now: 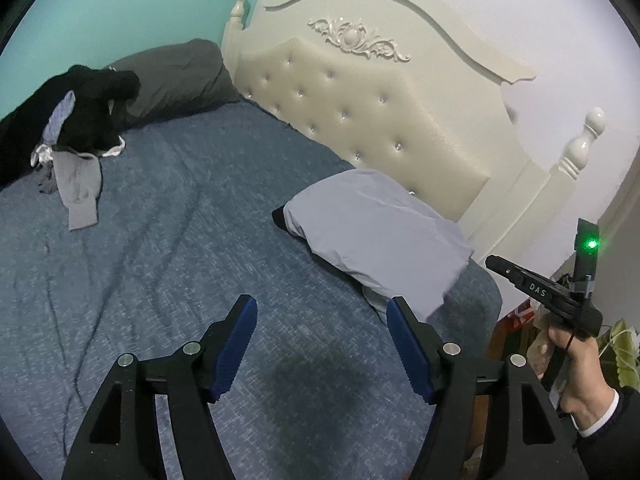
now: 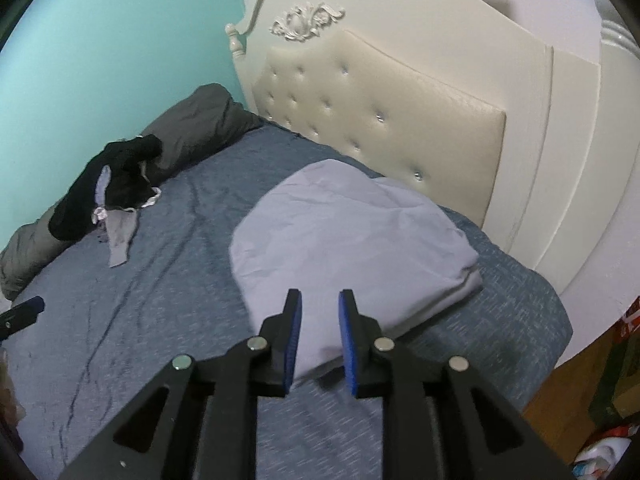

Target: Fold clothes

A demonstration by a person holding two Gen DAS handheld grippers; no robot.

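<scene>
A folded lavender garment [image 1: 376, 236] [image 2: 344, 232] lies on the blue bedspread [image 1: 180, 240] near the headboard. An unfolded heap of clothes [image 1: 88, 120] [image 2: 116, 188], black on top with grey and pale pieces under it, sits at the bed's far left. My left gripper [image 1: 322, 304] hovers over bare bedspread with its jaws wide open and nothing between them. My right gripper [image 2: 320, 296] hangs just above the near edge of the folded garment, jaws a narrow gap apart and empty. In the left wrist view a hand [image 1: 576, 372] holds the right gripper [image 1: 540, 288] at the right.
A cream tufted headboard [image 1: 360, 120] [image 2: 380, 112] backs the bed. A dark grey pillow [image 1: 180, 76] [image 2: 200, 120] lies against the teal wall. The wooden floor [image 2: 560, 392] with bags and boxes [image 2: 624, 360] is beyond the bed's right edge.
</scene>
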